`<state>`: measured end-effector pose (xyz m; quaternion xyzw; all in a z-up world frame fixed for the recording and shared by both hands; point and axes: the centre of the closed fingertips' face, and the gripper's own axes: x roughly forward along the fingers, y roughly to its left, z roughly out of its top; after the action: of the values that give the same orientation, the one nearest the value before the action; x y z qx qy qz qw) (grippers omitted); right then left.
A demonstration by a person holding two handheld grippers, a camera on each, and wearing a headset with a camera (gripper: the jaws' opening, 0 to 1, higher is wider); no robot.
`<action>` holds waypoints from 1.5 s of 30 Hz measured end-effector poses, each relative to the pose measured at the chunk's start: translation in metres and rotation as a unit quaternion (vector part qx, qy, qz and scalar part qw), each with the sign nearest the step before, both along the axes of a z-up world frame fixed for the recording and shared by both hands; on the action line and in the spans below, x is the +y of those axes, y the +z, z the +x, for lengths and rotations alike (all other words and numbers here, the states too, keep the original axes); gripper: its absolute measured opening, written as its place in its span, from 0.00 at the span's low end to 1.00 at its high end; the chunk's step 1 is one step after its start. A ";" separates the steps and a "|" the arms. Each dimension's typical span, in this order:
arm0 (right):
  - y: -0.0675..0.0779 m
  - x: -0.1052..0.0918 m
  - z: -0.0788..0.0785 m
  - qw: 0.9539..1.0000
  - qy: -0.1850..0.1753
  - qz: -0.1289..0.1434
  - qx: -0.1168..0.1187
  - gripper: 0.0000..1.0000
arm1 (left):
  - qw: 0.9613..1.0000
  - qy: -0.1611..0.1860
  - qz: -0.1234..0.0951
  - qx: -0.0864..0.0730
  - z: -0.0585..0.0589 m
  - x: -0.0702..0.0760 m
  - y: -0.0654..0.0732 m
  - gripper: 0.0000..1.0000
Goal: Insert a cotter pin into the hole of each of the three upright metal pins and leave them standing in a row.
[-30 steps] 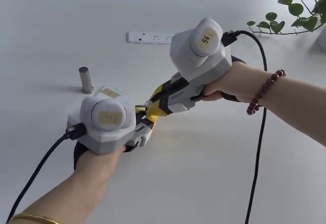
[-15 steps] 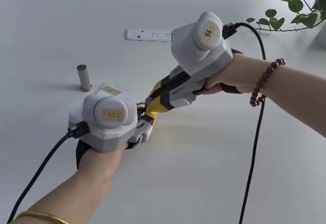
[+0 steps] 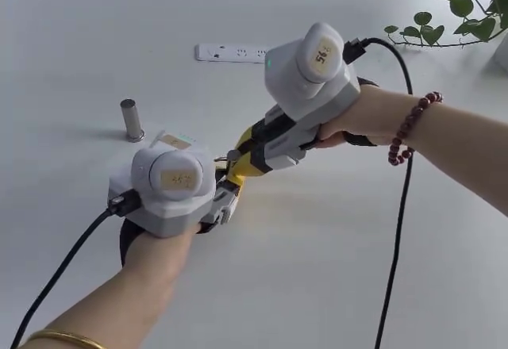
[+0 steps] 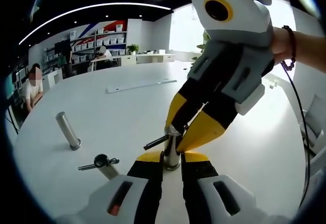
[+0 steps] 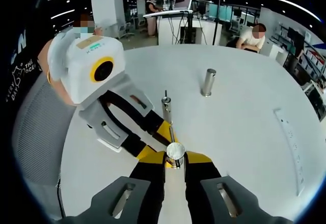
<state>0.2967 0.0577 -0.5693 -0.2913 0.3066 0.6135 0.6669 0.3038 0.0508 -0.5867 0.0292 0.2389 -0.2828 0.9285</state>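
Cotter pin (image 4: 155, 142) sitting in a metal pin (image 4: 171, 151) on the white table (image 3: 317, 270).
Left gripper (image 4: 171, 159) is clamping this pin low down, jaws narrow; right gripper (image 5: 174, 158) is pinching the cotter pin at the pin's top, jaws narrow. A cottered pin (image 5: 166, 108) is standing just beside, a bare pin (image 3: 132, 120) farther off.

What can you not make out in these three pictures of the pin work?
Head view: the held metal pin and its cotter pin, hidden behind the body of the left gripper.
Head view: the already fitted pin, behind that same body.
Left gripper view: whether the cotter pin's tip is in the hole; the yellow fingertips of the right gripper cover it.
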 end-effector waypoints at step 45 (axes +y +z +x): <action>0.068 0.041 0.027 0.976 -0.166 0.137 0.013 0.31 | 1.000 0.009 -0.022 -0.001 -0.054 0.046 0.045 0.43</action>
<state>0.3241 0.0988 -0.5015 -0.1340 0.2727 0.5342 0.7889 0.2498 0.0969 -0.5413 0.0071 0.2324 -0.2793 0.9316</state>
